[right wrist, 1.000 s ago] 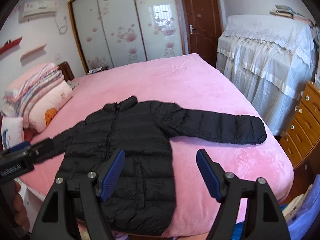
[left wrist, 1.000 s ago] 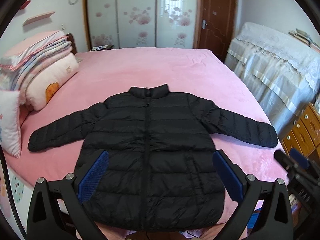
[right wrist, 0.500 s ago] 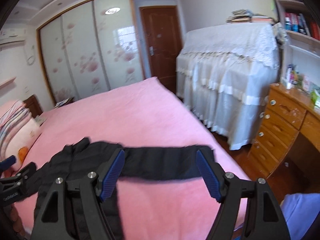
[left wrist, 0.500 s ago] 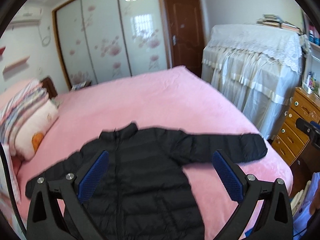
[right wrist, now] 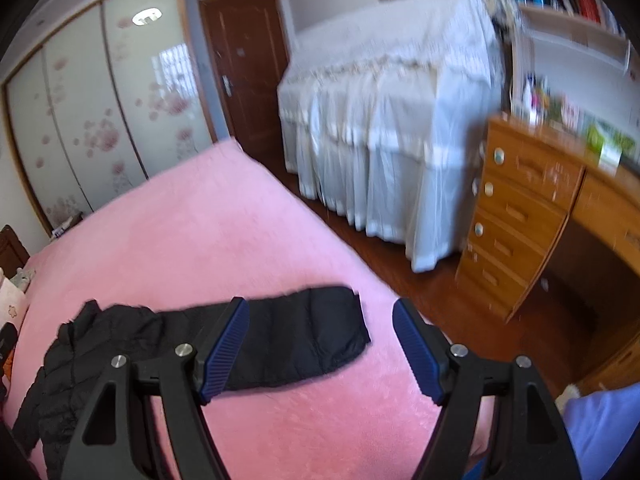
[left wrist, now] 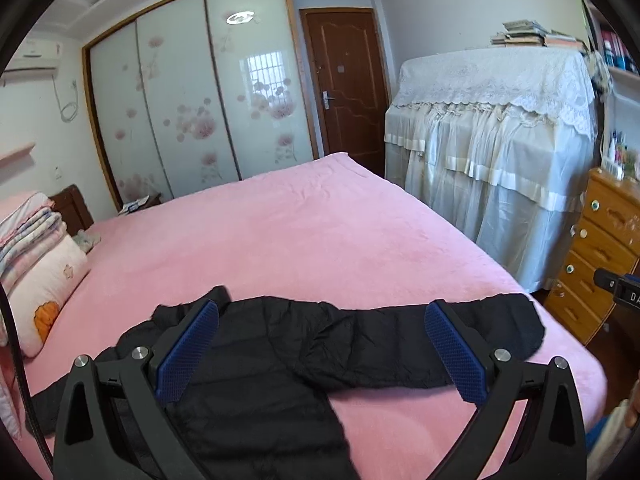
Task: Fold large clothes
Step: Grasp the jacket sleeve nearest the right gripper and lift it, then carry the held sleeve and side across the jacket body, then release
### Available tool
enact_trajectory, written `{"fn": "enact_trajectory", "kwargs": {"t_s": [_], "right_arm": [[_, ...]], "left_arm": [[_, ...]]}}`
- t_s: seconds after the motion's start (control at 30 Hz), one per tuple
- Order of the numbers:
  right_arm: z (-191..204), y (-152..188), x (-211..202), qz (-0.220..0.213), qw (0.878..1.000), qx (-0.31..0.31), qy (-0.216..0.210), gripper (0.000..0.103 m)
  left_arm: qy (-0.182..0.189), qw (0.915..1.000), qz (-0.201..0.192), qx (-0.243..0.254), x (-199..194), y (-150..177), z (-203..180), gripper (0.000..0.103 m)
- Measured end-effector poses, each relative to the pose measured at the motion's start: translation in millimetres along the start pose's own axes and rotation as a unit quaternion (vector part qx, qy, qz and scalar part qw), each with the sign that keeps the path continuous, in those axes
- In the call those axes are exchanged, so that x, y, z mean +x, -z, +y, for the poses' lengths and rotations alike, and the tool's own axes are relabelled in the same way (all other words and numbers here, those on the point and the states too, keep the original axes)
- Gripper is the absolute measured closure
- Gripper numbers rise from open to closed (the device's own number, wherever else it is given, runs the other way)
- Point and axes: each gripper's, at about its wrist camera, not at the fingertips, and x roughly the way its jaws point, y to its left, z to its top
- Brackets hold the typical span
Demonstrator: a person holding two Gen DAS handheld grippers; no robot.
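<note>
A black puffer jacket (left wrist: 280,360) lies flat on the pink bed (left wrist: 304,240), its right sleeve (left wrist: 480,328) stretched toward the bed's right edge. My left gripper (left wrist: 320,344) is open and empty, above the jacket's chest and right shoulder. In the right wrist view the jacket's body (right wrist: 92,344) is at lower left and the sleeve's cuff (right wrist: 320,328) lies between the fingers. My right gripper (right wrist: 320,344) is open and empty, held above that sleeve near the bed's right edge. A part of the right gripper shows at the right rim of the left wrist view (left wrist: 620,288).
Pillows and folded blankets (left wrist: 36,264) lie at the bed's left. A wooden drawer chest (right wrist: 520,224) and a lace-covered cabinet (left wrist: 500,140) stand right of the bed. A sliding wardrobe (left wrist: 192,112) and a brown door (left wrist: 344,84) are behind.
Both grippers have swung to the right, from the jacket's body toward its right sleeve. The jacket itself has not moved. Both stay open.
</note>
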Motion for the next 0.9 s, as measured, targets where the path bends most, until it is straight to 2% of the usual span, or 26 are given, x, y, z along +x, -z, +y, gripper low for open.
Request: {"fn": "enact_trajectory", "kwargs": {"t_s": [0.2, 0.3, 0.47, 0.6, 0.63, 0.7, 0.77, 0.8, 0.9], "right_arm": [[-29.0, 28.5, 86.7, 0.086, 0.996, 0.033, 0.001, 0.028], [-44.2, 46.9, 120.1, 0.127, 0.99, 0.062, -0.007, 0.028], [-69.6, 66.3, 157.8, 0.156, 0.976, 0.148, -0.03, 0.028], [-70.5, 75.3, 179.9, 0.173, 0.968, 0.18, -0.033, 0.029], [-68.5, 75.8, 183.5, 0.173, 0.968, 0.179, -0.033, 0.033], [-64.4, 76.7, 189.8, 0.173, 0.97, 0.17, -0.032, 0.051], [-61.4, 77.5, 194.1, 0.18, 0.966, 0.175, -0.058, 0.088], [-60.4, 76.8, 193.7, 0.181, 0.965, 0.179, -0.067, 0.093], [-47.1, 67.8, 174.8, 0.147, 0.977, 0.144, -0.051, 0.099]], "left_arm": [[0.048, 0.9977, 0.047, -0.009, 65.7, 38.3, -25.7, 0.0], [0.042, 0.9977, 0.054, -0.001, 90.8, 56.6, -39.0, 0.0], [0.049, 0.9949, 0.087, -0.004, 114.4, 81.1, -47.5, 0.0], [0.055, 0.9929, 0.105, -0.014, 121.8, 91.3, -48.1, 0.0], [0.056, 0.9927, 0.106, -0.014, 122.2, 93.1, -48.1, 0.0], [0.055, 0.9926, 0.107, -0.013, 122.6, 94.3, -47.9, 0.0], [0.054, 0.9924, 0.11, -0.015, 121.5, 94.5, -45.9, 0.0], [0.055, 0.9919, 0.113, -0.017, 121.5, 95.1, -44.2, 0.0], [0.053, 0.9913, 0.118, -0.023, 119.5, 94.7, -37.2, 0.0]]}}
